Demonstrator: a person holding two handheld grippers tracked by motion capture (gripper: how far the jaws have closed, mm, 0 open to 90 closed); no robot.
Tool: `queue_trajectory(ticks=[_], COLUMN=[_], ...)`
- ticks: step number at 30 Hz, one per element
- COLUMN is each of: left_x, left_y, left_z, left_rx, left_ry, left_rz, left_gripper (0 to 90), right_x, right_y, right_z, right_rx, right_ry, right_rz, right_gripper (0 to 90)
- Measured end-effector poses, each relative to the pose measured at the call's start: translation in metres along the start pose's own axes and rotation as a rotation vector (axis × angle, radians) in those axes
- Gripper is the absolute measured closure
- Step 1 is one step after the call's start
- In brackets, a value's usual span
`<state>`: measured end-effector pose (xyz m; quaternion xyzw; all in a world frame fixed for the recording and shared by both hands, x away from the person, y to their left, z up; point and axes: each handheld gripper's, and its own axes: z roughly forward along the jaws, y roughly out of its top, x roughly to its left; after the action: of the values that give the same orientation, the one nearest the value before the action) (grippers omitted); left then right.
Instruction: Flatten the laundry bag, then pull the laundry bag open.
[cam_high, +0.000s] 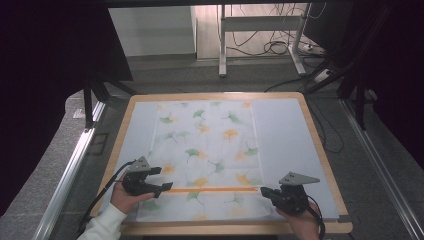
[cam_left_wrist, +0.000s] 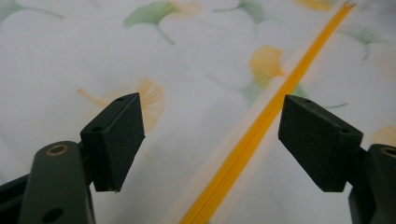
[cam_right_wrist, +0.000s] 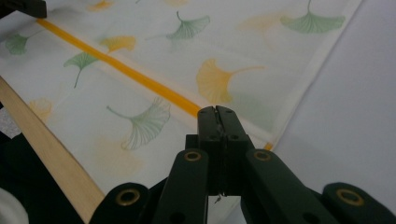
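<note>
Cloth (cam_high: 207, 155), white with green and orange leaf print, lies flat on the grey-topped table (cam_high: 292, 135), an orange stripe (cam_high: 215, 190) crossing it near the person's edge. Left gripper (cam_high: 162, 179), at the stripe's left end: the high view gives its place, while the left gripper view shows its jaws released, standing wide either side of the stripe (cam_left_wrist: 252, 140). Right gripper (cam_high: 263, 191), at the stripe's right end by the cloth's right edge: the right gripper view shows the jaws clenched tight at the stripe (cam_right_wrist: 126, 70), cloth between them not discernible.
</note>
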<state>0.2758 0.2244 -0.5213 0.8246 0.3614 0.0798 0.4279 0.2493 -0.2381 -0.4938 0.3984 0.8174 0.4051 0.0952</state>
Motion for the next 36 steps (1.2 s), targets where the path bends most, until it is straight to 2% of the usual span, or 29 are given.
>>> queue_trajectory(ticks=[4,8,13,17,26,36], left_x=[-0.008,-0.011,-0.014,-0.016,-0.022,-0.039], left_y=[0.007,0.010,0.011,0.015,0.025,0.041], left_z=[-0.001,0.003,0.000,0.002,0.017,0.041], left_rx=[-0.018,-0.001,-0.014,-0.015,-0.002,0.028], left_ry=[-0.018,-0.012,-0.006,-0.018,-0.042,-0.087], left_rz=[0.028,0.045,0.042,0.038,0.040,0.106], left_gripper=[22.6,22.6,22.6,22.6,22.9,24.2], right_x=[0.003,0.004,0.008,0.011,0.009,0.004], right_y=[-0.001,-0.001,-0.002,-0.002,-0.002,-0.005], right_z=[-0.002,-0.002,0.000,0.000,0.004,0.008], right_rx=[-0.004,0.005,0.020,0.022,0.040,0.075], right_ry=[0.004,-0.002,-0.004,0.005,0.009,-0.003], right_rz=[-0.014,-0.019,-0.033,-0.044,-0.039,-0.034], right_gripper=[88.7,88.7,88.7,88.7,88.7,88.7])
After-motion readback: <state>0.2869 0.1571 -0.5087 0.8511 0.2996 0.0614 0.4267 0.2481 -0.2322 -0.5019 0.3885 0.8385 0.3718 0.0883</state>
